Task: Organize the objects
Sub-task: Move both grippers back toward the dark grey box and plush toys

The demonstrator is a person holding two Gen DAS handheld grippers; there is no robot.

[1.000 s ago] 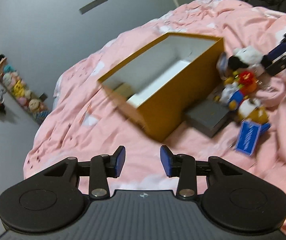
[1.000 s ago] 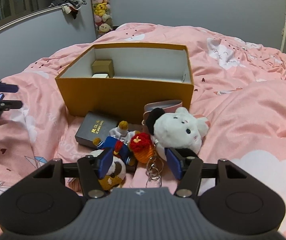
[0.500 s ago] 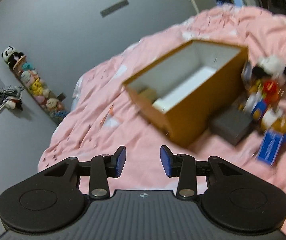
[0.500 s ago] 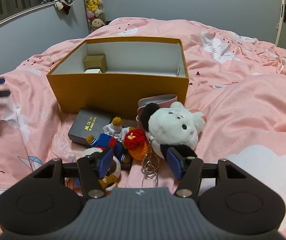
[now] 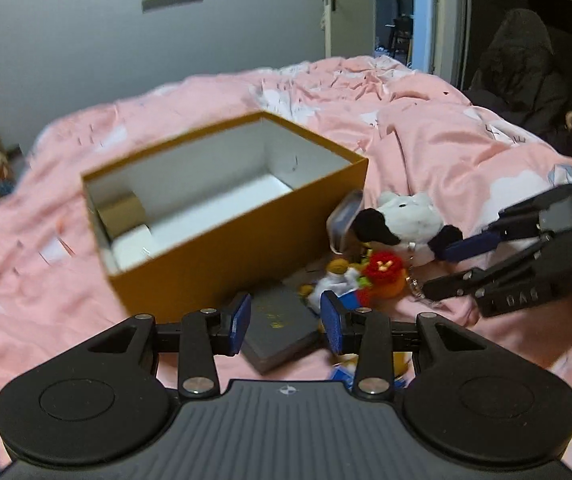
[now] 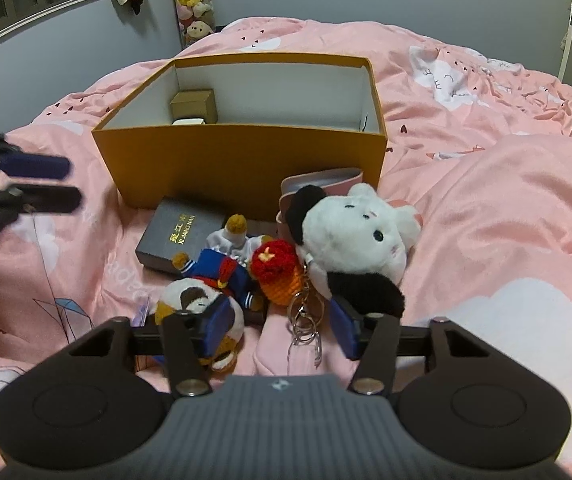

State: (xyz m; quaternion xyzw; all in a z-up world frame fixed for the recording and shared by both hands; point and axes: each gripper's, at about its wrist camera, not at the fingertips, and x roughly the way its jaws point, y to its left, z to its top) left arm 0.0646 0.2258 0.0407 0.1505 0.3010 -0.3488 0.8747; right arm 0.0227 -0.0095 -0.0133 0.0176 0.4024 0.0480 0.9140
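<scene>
An open orange box [image 6: 242,160] [image 5: 226,264] sits on the pink bed with a small brown box [image 6: 194,106] in one corner. In front of it lie a dark grey box [image 6: 178,232] [image 5: 278,324], a sailor doll [image 6: 222,264], a red-orange crochet charm [image 6: 278,272] with key rings [image 6: 306,320], and a white-and-black plush [image 6: 350,236] [image 5: 402,220]. My right gripper [image 6: 280,324] [image 5: 442,268] hangs low over the toys. Its jaws are closing around the key rings, and the pads press on nothing. My left gripper [image 5: 286,322] [image 6: 46,184] is open above the dark grey box, holding nothing.
A brown-and-white plush [image 6: 190,304] lies under my right gripper's left finger. A pink case [image 6: 322,180] leans on the orange box. Rumpled pink bedding [image 6: 506,200] rises to the right. Soft toys [image 6: 192,4] hang on the far wall, and a dark draped chair [image 5: 518,72] stands beyond the bed.
The left gripper has swung right and rolled level, so the toys and dark grey box now lie ahead of it. The right gripper's jaws have narrowed a little around the key rings.
</scene>
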